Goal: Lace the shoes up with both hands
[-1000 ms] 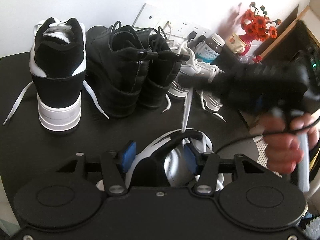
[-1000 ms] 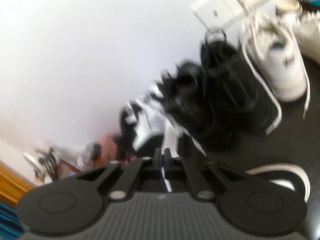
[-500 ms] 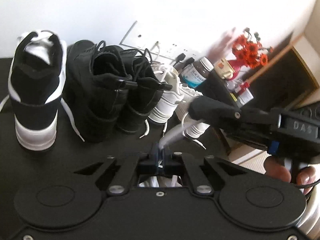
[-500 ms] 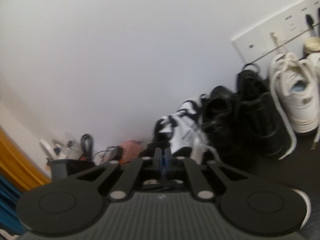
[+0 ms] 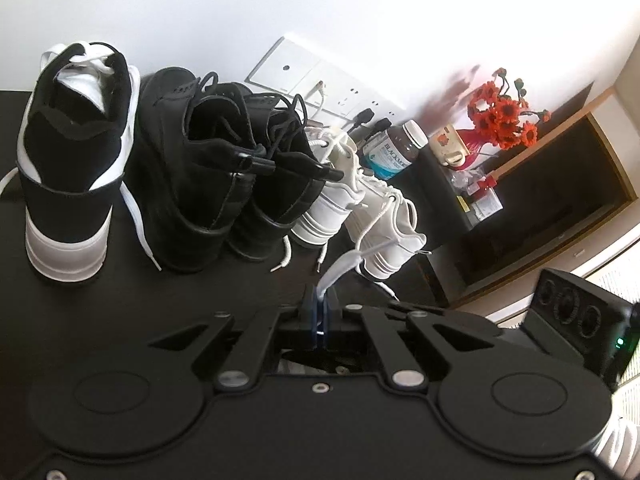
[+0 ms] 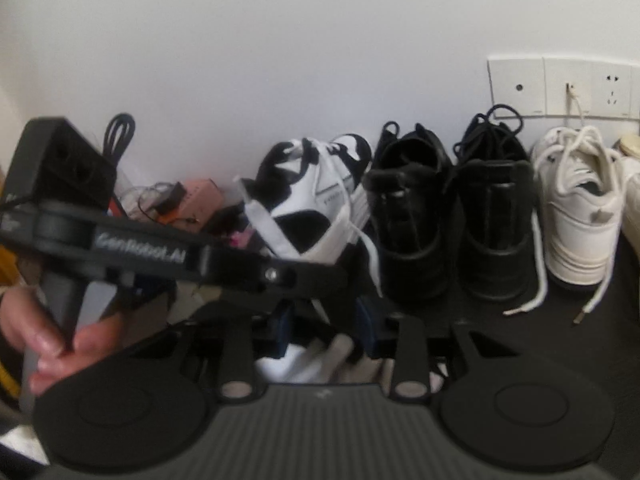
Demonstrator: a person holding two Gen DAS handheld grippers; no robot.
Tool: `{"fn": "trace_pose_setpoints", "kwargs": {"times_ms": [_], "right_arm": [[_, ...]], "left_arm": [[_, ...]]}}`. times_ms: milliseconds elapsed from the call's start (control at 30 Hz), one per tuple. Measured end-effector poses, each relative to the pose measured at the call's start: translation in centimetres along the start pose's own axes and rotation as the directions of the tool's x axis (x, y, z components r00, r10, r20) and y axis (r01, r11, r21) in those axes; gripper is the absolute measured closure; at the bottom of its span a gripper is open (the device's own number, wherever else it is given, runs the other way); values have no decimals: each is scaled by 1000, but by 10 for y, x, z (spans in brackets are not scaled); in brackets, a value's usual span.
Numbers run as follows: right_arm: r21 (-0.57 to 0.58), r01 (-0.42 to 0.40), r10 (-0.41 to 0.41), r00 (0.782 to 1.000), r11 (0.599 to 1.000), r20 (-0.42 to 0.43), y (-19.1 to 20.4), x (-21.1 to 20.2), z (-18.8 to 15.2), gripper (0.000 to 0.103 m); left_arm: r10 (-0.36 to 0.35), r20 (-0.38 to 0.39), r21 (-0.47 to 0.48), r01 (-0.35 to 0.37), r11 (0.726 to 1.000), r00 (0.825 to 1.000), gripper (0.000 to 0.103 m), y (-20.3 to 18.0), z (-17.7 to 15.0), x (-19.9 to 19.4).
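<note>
Left wrist view: left gripper point(image 5: 320, 312) clamped tight on white lace point(image 5: 340, 270); lace runs up toward one o'clock, free end floating over black table point(image 5: 168, 300). Best to hold clamp firm, draw lace taut along its line, no jerk. Shoe being laced almost hidden under gripper body, six o'clock.

Right wrist view: right gripper point(image 6: 326, 326) jaws opening, nothing pinched; white shoe point(image 6: 316, 360) just below, blurred. Left tool crosses from nine o'clock, masks eyelets. Spare black-and-white sneaker point(image 6: 316, 196) at twelve o'clock.
</note>
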State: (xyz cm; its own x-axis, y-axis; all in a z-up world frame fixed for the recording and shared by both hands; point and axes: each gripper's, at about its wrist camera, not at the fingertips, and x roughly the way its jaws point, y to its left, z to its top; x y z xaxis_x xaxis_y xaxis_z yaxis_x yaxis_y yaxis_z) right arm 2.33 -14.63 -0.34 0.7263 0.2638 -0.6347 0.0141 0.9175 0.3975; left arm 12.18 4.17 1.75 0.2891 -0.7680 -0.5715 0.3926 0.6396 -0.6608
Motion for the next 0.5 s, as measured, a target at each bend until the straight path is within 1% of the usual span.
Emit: {"fn": "trace_pose_setpoints", "kwargs": {"times_ms": [33,100,167,200,233,267,333,400,433,500], "right_arm": [[16,-16,16,1000,1000,4,-2,0,0,88],[50,-40,40,999,998,19,-6,-2,1,97],[118,-66,64,998,991,23,-12,-3,2,100],[164,-73,70,997,984,23,-17,-4,3,100],[209,-81,77,997,975,31,-22,-4,3,100],[253,-91,82,996,963,46,-28,-5,3,100],[330,-129,107,991,935,85,-37,-8,3,100],[379,-170,131,983,909,127,-42,-15,5,100],[377,-169,128,983,911,130,-42,-18,7,100],[361,-156,117,985,920,127,-40,-18,10,100]], "left_arm": [[-1,7,-3,1,1000,1000,102,0,0,-2],[-10,21,-2,10,1000,1000,102,0,1,-6],[-6,29,27,5,1000,1000,97,-3,2,-10],[-2,33,45,1,999,999,98,-5,3,-13],[-3,32,66,1,998,999,90,-8,3,-16],[3,32,99,-6,995,999,73,-11,2,-21],[40,34,182,-45,982,999,51,-17,-3,-28],[101,19,266,-103,958,995,54,-22,-12,-30],[115,2,297,-110,948,993,54,-24,-18,-31],[121,-24,367,-104,924,992,55,-33,-29,-34]]}}
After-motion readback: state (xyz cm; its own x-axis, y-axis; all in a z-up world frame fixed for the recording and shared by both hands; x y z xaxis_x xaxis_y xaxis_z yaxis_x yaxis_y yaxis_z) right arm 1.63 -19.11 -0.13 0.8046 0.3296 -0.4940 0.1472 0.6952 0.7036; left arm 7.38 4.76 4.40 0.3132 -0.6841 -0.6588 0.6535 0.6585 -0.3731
